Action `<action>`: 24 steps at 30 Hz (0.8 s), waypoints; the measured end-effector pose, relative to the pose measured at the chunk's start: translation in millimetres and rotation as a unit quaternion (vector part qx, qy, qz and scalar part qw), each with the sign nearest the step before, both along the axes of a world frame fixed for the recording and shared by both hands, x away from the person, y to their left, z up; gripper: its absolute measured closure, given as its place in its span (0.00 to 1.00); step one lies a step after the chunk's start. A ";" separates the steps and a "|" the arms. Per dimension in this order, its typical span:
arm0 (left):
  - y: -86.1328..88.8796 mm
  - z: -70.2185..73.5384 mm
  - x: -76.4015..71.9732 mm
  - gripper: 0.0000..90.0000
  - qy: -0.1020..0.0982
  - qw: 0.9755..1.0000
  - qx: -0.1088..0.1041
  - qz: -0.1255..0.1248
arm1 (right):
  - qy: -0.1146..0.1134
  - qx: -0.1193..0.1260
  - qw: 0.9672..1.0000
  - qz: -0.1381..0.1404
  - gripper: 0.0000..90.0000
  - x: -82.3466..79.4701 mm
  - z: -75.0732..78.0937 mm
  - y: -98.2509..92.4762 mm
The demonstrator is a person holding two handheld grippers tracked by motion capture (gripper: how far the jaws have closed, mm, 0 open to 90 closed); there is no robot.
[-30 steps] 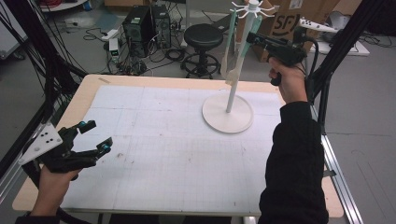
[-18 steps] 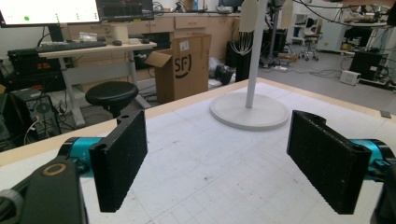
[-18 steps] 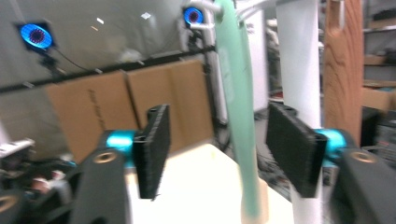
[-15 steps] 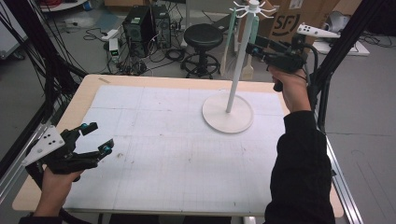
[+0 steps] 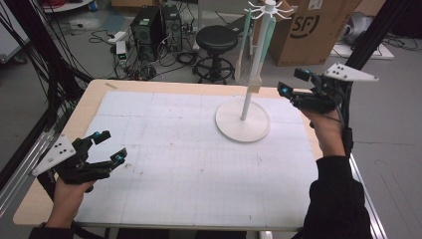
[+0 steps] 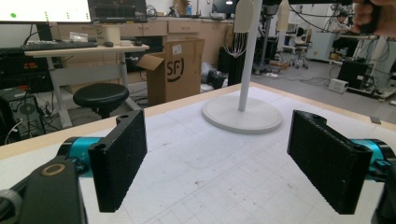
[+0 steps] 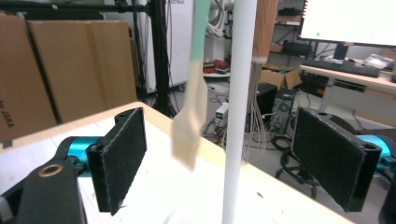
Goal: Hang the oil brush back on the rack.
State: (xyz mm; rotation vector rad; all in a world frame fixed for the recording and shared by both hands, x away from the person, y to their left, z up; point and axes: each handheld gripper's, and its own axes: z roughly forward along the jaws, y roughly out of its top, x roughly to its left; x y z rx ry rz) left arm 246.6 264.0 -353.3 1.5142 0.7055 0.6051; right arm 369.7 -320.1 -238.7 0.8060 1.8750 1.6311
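Lowered from the rack, right hand-held gripper (image 5: 291, 84) has just opened empty beside the green-handled spatula (image 5: 263, 52) hanging there.

text: "SF" | on: cardboard box (image 5: 318, 30) (brown, behind table)

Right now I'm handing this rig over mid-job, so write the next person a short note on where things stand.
Right gripper: open, holding nothing, jaws have just been opening; it hangs beside the rack's pole.
Left gripper: open, holding nothing, low over the near left of the table.
Rack: upright at far right of the mat. Green-handled spatula hangs from its top hooks, and a wooden-handled utensil beside it.
Done: both utensils are hung.
Left: no utensil lies on the table; draw the right gripper clear.
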 end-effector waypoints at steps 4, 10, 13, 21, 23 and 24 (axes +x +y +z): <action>2.2 -1.1 1.3 0.23 -0.003 1.000 -0.005 0.004 | -0.007 -0.004 1.000 -0.008 0.19 -21.4 -20.2 -4.4; 6.3 -2.0 1.2 0.23 -0.007 1.000 -0.013 0.009 | -0.011 -0.003 1.000 -0.022 0.19 -54.4 -54.5 -6.5; 8.4 -2.6 1.7 0.23 -0.011 1.000 -0.017 0.012 | -0.009 0.001 1.000 -0.027 0.19 -69.4 -71.7 -6.7; 9.5 -5.2 1.4 0.23 -0.014 1.000 -0.022 0.016 | -0.008 -0.009 0.999 -0.035 0.19 -101.1 -106.8 -3.7; 9.6 -6.6 1.3 0.23 -0.012 1.000 -0.022 0.016 | -0.005 -0.022 0.999 -0.039 0.19 -104.8 -113.3 -1.4; 9.9 -7.1 1.1 0.23 -0.013 1.000 -0.021 0.017 | -0.002 -0.024 0.999 -0.037 0.19 -106.0 -116.1 -0.6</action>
